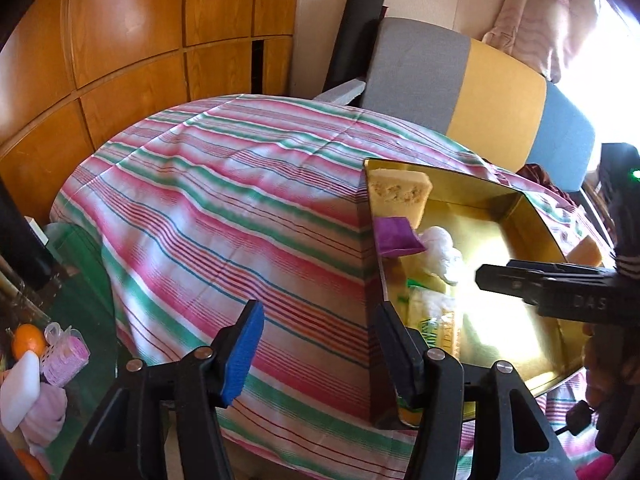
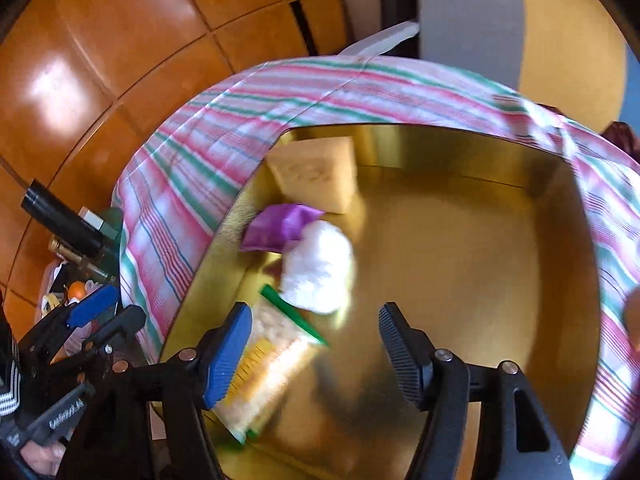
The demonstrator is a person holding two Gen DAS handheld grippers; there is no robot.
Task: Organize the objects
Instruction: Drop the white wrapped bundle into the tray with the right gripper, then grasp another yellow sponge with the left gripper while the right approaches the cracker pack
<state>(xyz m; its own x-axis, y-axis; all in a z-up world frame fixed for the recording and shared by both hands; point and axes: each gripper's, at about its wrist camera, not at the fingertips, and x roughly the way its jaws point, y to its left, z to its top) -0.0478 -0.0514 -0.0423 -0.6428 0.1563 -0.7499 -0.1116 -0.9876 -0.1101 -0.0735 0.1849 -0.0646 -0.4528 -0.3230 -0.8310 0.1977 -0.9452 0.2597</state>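
A shiny gold box [image 1: 532, 216] [image 2: 460, 240] lies on the striped cloth. Inside it are a beige sponge block [image 1: 400, 194] [image 2: 316, 176], a purple pouch [image 1: 394, 236] [image 2: 276, 226], a white fluffy item [image 1: 440, 254] [image 2: 320, 268] and a yellow snack packet [image 1: 434, 320] [image 2: 268, 364]. My left gripper [image 1: 316, 356] is open and empty, hovering at the box's left wall over the cloth. My right gripper [image 2: 312, 356] is open and empty above the box, over the packet; it also shows in the left wrist view [image 1: 552, 284], where its opening is not visible.
The striped cloth [image 1: 224, 208] covers a raised surface. Wooden cabinets [image 1: 120, 40] stand behind it. A cushioned chair [image 1: 472, 88] sits at the back right. Lower left holds an orange [image 1: 28, 340], pink rollers [image 1: 66, 354] and a white bar [image 1: 20, 388].
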